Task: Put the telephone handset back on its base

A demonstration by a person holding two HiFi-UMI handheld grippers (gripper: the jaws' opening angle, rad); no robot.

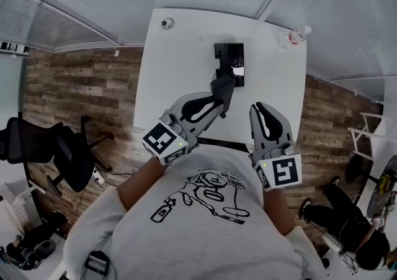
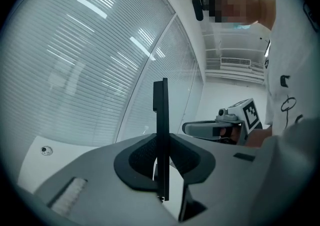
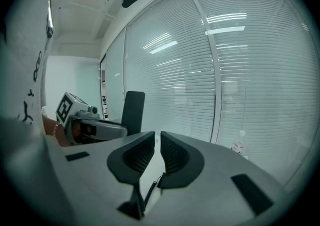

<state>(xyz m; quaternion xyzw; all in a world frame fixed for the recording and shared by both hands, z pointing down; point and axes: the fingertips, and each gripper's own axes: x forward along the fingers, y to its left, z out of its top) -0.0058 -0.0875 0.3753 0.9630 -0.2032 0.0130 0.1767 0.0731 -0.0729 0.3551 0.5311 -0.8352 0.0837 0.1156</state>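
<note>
Left gripper (image 1: 214,107): jaws clamped on the handset's thin sides, held in the air over the counter's near edge.
Right gripper (image 1: 260,108): jaws together or very nearly so, nothing between them; just beside the left one, idle.
Handset (image 1: 224,90): black, off the counter, tilted with its far end toward the base; close to the base but apart from it.
Step in hand: judged to be the carry to the cradle, placing not yet done.
Doing it well: keep the clamp firm. Turn the handset's length to match the base's. Come down flat so both ends seat together, and open only once it rests. Hold the right jaws clear, or ready to steady the base if it slides.
Risk: a crooked landing, leaving one end perched on the rim.
Base (image 1: 229,60): black, lying past the middle of the counter; cradle detail too small to read.
Counter (image 1: 180,67): white, smooth, mostly bare; small bottle (image 1: 298,35) at the far right corner.
Room: wood-plank floor (image 1: 80,86) on both sides, black office chair (image 1: 56,148) to the left, blind-covered glass walls (image 1: 62,5) beyond, another person seated at the lower right.
</note>
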